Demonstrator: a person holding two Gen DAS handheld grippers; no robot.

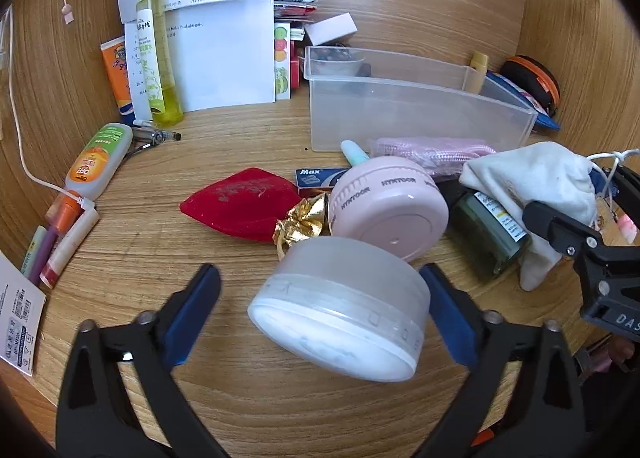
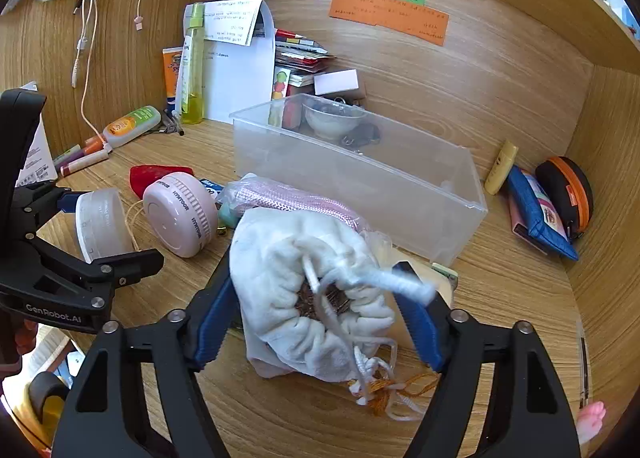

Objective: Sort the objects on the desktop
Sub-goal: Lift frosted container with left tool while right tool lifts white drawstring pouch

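A frosted white round jar (image 1: 340,314) lies tilted on the wooden desk between the blue pads of my left gripper (image 1: 320,278). The jaws stand wide; the right pad is at the jar's side and the left pad is clear of it. The jar (image 2: 100,226) and left gripper (image 2: 110,226) also show in the right wrist view. My right gripper (image 2: 316,274) is closed around a white drawstring pouch (image 2: 304,258), a pad against each side, its cords hanging towards me. The same pouch (image 1: 532,178) drapes over a dark green jar (image 1: 488,238).
A clear plastic bin (image 2: 360,186) holding a bowl stands behind the pouch. A pink round device (image 1: 388,210), gold foil (image 1: 300,222) and a red velvet pouch (image 1: 240,202) lie mid-desk. Bottles (image 1: 96,162) and papers (image 1: 224,58) crowd the back left; zip cases (image 2: 568,194) sit at the right wall.
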